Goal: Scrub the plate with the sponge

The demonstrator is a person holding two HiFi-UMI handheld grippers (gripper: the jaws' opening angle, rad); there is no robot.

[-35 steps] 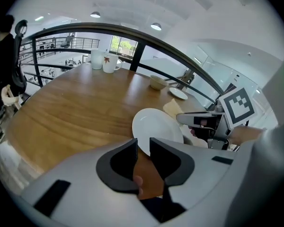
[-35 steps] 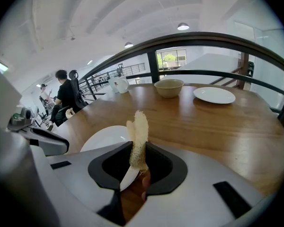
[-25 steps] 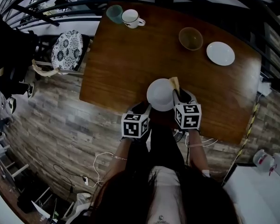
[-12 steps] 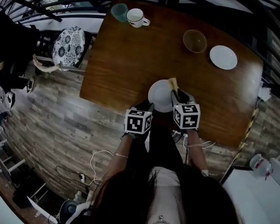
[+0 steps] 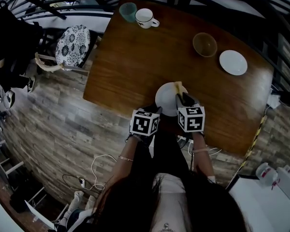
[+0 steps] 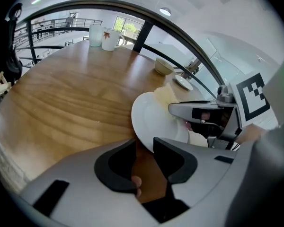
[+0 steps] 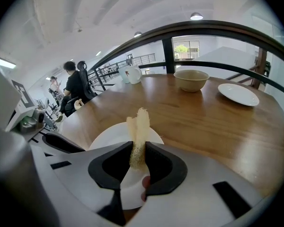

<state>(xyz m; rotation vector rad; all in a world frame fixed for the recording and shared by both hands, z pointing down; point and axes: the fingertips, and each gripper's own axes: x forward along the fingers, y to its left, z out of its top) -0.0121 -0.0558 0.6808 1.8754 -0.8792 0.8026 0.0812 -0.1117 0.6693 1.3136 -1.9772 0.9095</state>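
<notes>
A white plate (image 5: 166, 100) lies on the brown table (image 5: 125, 71) near its front edge. My right gripper (image 5: 182, 99) is shut on a yellow sponge (image 5: 179, 87), which stands squeezed between its jaws over the plate's far right part. In the right gripper view the sponge (image 7: 140, 124) sticks up past the jaws above the plate (image 7: 111, 134). My left gripper (image 5: 154, 112) sits at the plate's near left rim. Its jaws have just been opening and now stand open; the plate (image 6: 156, 119) has its rim at the fingertips, with no pad pressing on it.
A teal cup (image 5: 128, 11) and a white mug (image 5: 146, 17) stand at the table's far left corner. A tan bowl (image 5: 205, 44) and a small white plate (image 5: 233, 62) are at the far right. A chair with a patterned cushion (image 5: 72, 47) stands left of the table.
The head view has drifted slightly. Both grippers stay at the plate's near edge, and the sponge stays over the plate.
</notes>
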